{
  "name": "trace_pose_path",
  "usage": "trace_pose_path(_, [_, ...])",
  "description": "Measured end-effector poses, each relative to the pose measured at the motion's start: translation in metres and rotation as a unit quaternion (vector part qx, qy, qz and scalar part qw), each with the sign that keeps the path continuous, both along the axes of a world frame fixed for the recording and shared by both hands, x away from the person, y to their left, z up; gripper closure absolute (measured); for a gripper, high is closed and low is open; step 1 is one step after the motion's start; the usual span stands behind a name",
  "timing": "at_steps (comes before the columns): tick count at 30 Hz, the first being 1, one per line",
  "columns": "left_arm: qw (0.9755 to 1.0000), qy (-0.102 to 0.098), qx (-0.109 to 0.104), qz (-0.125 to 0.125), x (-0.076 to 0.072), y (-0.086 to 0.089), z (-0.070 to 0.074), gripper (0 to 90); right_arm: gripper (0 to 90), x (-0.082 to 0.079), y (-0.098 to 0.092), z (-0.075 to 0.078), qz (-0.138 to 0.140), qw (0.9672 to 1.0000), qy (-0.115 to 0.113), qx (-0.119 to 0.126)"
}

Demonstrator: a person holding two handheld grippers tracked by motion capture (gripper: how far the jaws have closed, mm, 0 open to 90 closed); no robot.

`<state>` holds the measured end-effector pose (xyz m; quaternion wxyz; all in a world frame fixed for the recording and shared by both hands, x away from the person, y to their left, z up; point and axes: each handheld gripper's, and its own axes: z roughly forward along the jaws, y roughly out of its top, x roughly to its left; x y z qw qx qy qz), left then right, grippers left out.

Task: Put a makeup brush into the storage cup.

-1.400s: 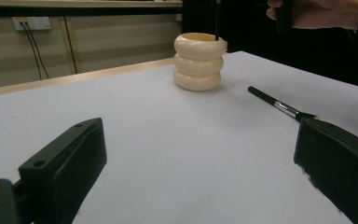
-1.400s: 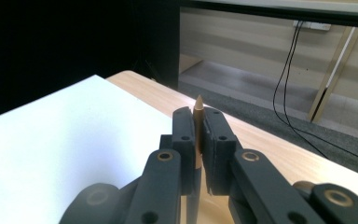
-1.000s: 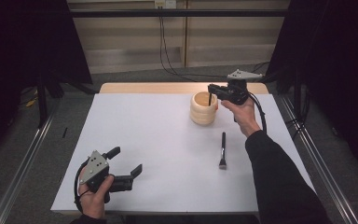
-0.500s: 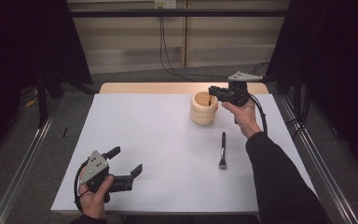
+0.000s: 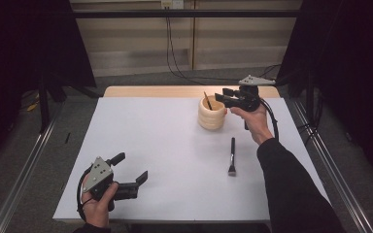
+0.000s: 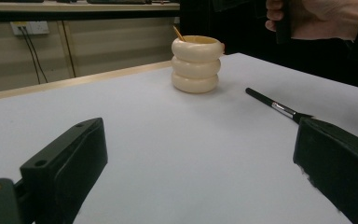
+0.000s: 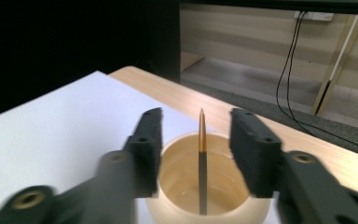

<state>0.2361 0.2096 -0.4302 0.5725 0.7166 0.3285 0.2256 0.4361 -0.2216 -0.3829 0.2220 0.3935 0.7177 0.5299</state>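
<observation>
The right gripper [image 5: 225,96] hangs over the cup [image 5: 211,115], which stands at the table's [image 5: 155,145] far edge; its jaws have just been opening, and in the right gripper view they stand about half apart on either side of the brush [image 7: 202,158] without touching it, so nothing is gripped; that brush stands nearly upright inside the cup, bristle end down, its gold tip poking above the rim between the jaws

The step in hand looks like letting go of a brush dropped into the cup; to do it well, open a little wider so both pads clear the handle, then lift straight up from the cup, not sideways, since a sideways pull could catch the tip and tilt or topple the light cup

A second brush [image 5: 232,156] lies flat on the table on the near side of the cup, handle pointing toward the cup, bristles toward the person; it is probably next, best taken around mid-handle with the jaws across it

The left gripper [image 5: 131,172] rests well away from the cup, at the near left corner, jaws wide apart and empty, aimed toward the cup in its own view
</observation>
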Motion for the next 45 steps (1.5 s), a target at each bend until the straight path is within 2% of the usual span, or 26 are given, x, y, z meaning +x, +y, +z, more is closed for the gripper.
trace_pose_path(1, [1.0,0.001,-0.003,-0.001,0.0,0.0,0.0,2.6,46.2,0.0,0.0,0.0,0.0,1.0,0.0,0.0])
trace_pose_path(2, [1.0,0.001,-0.003,0.001,0.0,-0.001,0.0,2.6,36.8,-0.001,0.0,-0.002,-0.001,1.0,0.0,-0.001])
trace_pose_path(3, [1.0,0.001,-0.003,0.001,0.0,-0.001,0.0,2.7,36.8,-0.001,0.0,-0.002,-0.001,1.0,0.0,-0.001])
trace_pose_path(4, [1.0,0.0,-0.003,-0.001,0.0,-0.001,0.0,2.6,27.4,-0.002,0.001,-0.003,-0.007,1.0,-0.005,-0.004])
trace_pose_path(5, [1.0,0.0,-0.003,-0.001,0.0,-0.001,0.0,2.6,27.4,-0.002,0.001,-0.003,-0.007,1.0,-0.005,-0.004])
trace_pose_path(6, [1.0,0.0,-0.004,-0.001,0.0,0.0,0.0,2.6,20.0,-0.004,0.001,-0.003,-0.006,1.0,-0.007,-0.001])
trace_pose_path(7, [1.0,0.001,-0.005,0.0,0.0,0.0,0.0,2.6,20.0,-0.004,0.001,-0.003,-0.006,1.0,-0.007,-0.001])
trace_pose_path(9, [1.0,0.001,-0.003,0.0,0.0,0.0,0.0,2.6,11.4,-0.005,-0.001,-0.003,-0.002,1.0,-0.005,0.005])
trace_pose_path(10, [1.0,0.001,-0.003,0.0,0.0,0.0,0.0,2.6,7.6,-0.006,-0.002,-0.002,0.009,0.9999,-0.012,0.002])
trace_pose_path(15, [1.0,0.001,-0.003,0.001,-0.001,0.0,0.001,2.5,6.0,-0.009,-0.002,0.0,-0.004,0.9998,-0.016,0.006])
trace_pose_path(17, [1.0,0.001,-0.004,0.002,-0.001,0.001,0.001,2.6,4.0,-0.011,-0.002,0.0,0.0,0.9997,-0.02,0.012])
trace_pose_path(20, [1.0,-0.001,-0.002,0.004,-0.002,0.003,0.001,2.4,2.2,-0.018,-0.005,0.0,-0.012,0.9993,-0.028,0.022])
trace_pose_path(25, [1.0,0.0,-0.005,0.004,-0.003,0.004,0.001,1.8,2.0,-0.025,-0.007,-0.001,-0.017,0.9993,-0.027,0.022])
trace_pose_path(27, [1.0,0.002,-0.009,0.002,-0.003,0.003,0.001,1.6,2.1,-0.031,-0.008,-0.001,-0.021,0.999,-0.033,0.02])
trace_pose_path(30, [1.0,0.002,-0.002,0.003,-0.004,0.002,0.002,1.6,2.2,-0.041,-0.011,-0.001,-0.028,0.9986,-0.043,0.011])
trace_pose_path(36, [1.0,0.002,-0.003,0.003,-0.004,0.002,0.002,1.6,2.1,-0.054,-0.02,-0.002,-0.033,0.9982,-0.049,0.005])
trace_pose_path(38, [1.0,0.0,-0.002,0.006,-0.005,0.002,0.002,1.6,2.4,-0.062,-0.027,-0.001,-0.041,0.9978,-0.051,0.014])
trace_pose_path(45, [1.0,0.0,-0.003,0.005,-0.006,-0.002,0.002,1.7,2.1,-0.076,-0.036,-0.002,-0.042,0.9972,-0.055,0.029])
